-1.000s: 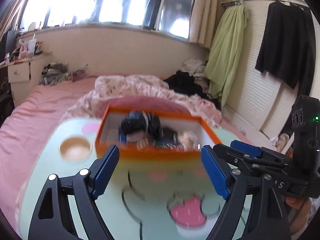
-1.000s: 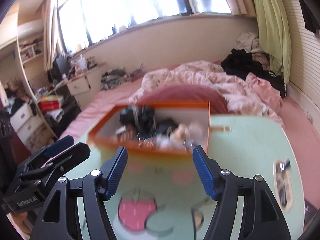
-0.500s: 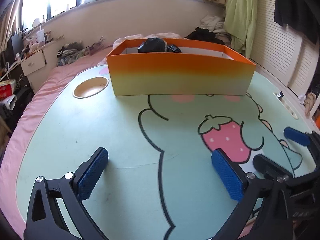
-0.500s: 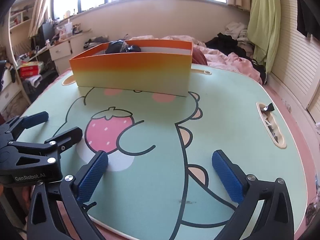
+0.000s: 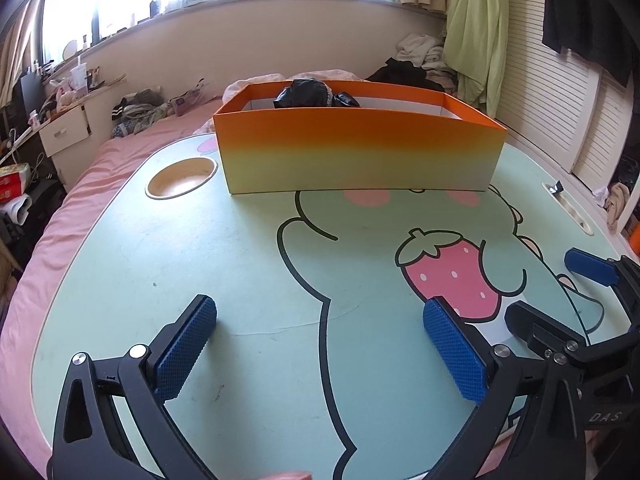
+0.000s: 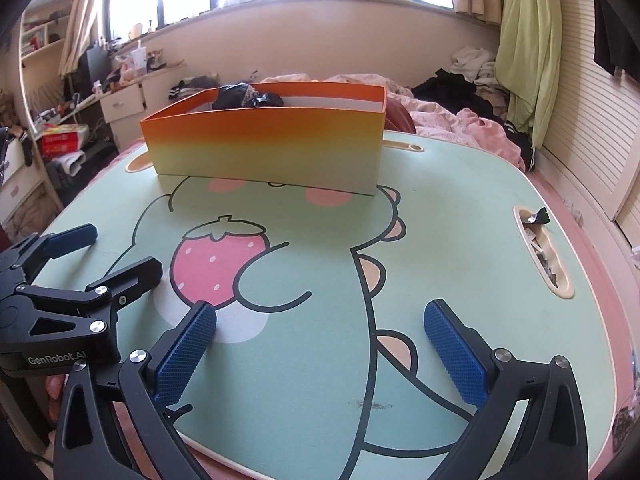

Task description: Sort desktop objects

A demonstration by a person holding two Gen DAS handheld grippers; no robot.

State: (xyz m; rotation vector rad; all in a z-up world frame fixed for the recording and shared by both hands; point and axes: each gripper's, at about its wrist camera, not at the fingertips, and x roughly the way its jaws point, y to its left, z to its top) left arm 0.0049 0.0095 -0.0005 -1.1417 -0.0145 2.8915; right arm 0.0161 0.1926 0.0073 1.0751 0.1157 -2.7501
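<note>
An orange-to-yellow box [image 5: 360,152] stands at the far side of the green cartoon table [image 5: 240,264]; it also shows in the right wrist view [image 6: 272,148]. A black bundle [image 5: 308,94] sticks up above its rim [image 6: 244,96]. My left gripper [image 5: 320,344] is open and empty, low over the table's near part. My right gripper [image 6: 320,344] is open and empty beside it. The right gripper shows at the right edge of the left wrist view [image 5: 560,300], and the left gripper at the left edge of the right wrist view [image 6: 92,260].
A round cup recess [image 5: 182,178] lies left of the box. A slot [image 6: 544,252] on the table's right side holds crumpled wrappers. The table sits on a pink bed [image 5: 80,200] with bedding and clothes behind.
Both grippers have drawn back from the box and dropped low over the near part of the table. Both stayed open and empty. The box has not moved.
</note>
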